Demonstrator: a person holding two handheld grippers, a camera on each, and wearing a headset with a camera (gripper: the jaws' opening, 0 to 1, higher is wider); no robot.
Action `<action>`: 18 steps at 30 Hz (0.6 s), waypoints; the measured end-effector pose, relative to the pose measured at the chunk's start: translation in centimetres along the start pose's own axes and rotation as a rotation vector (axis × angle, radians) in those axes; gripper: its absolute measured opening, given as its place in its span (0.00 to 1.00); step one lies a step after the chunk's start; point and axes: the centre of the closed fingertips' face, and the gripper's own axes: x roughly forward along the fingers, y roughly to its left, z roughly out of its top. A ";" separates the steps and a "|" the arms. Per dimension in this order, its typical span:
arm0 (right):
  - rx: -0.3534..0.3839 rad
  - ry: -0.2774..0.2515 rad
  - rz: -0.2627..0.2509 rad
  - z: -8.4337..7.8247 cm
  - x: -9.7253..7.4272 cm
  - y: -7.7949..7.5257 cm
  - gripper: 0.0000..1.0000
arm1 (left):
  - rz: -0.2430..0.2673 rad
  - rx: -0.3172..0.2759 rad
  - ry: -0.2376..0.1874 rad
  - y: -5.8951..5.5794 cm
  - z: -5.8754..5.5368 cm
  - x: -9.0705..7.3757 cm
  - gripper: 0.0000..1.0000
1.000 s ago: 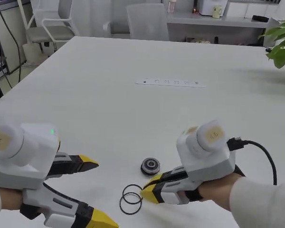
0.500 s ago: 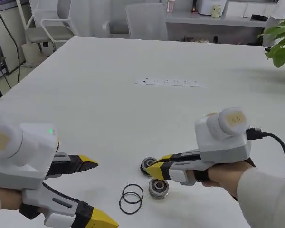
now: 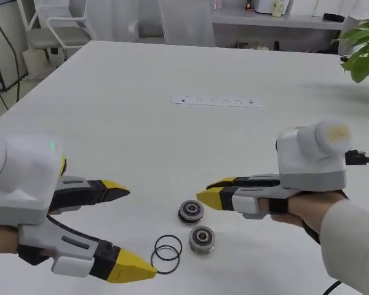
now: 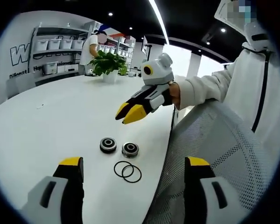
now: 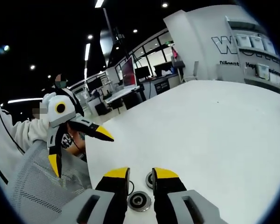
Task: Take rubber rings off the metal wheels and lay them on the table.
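Two small metal wheels lie near the table's front edge: one with a dark rim [image 3: 191, 211] [image 4: 108, 144] and a greyer one [image 3: 202, 239] [image 4: 130, 149] just in front of it. Two thin black rubber rings [image 3: 167, 253] [image 4: 128, 171] lie overlapping on the table to their left. My left gripper [image 3: 132, 230] [image 4: 133, 163] stands wide open left of the rings, holding nothing. My right gripper [image 3: 206, 192] [image 5: 141, 173] hovers right of and above the wheels [image 5: 140, 200], its jaws a narrow gap apart with nothing between them.
The white table [image 3: 172, 141] stretches far ahead, with a flush socket strip [image 3: 216, 101] in its middle. A green plant [image 3: 364, 49] stands at the far right. Chairs [image 3: 184, 21] stand beyond the far edge. A person's sleeve [image 3: 350, 239] trails behind the right gripper.
The right gripper let a second wheel go beside the rings, then drew back up and to the right. The left gripper stayed open and almost still.
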 end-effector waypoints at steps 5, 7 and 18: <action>-0.009 0.013 0.000 -0.3 -0.3 -0.6 0.19 | -0.022 0.045 0.011 0.3 1.3 -0.1 0.89; -0.018 0.033 -0.008 -0.8 -0.5 -1.0 0.19 | -0.028 0.062 0.006 0.7 1.9 -0.1 0.89; -0.048 0.104 -0.018 -3.4 -1.6 -2.8 0.20 | -0.081 0.128 0.015 1.9 3.4 1.5 0.85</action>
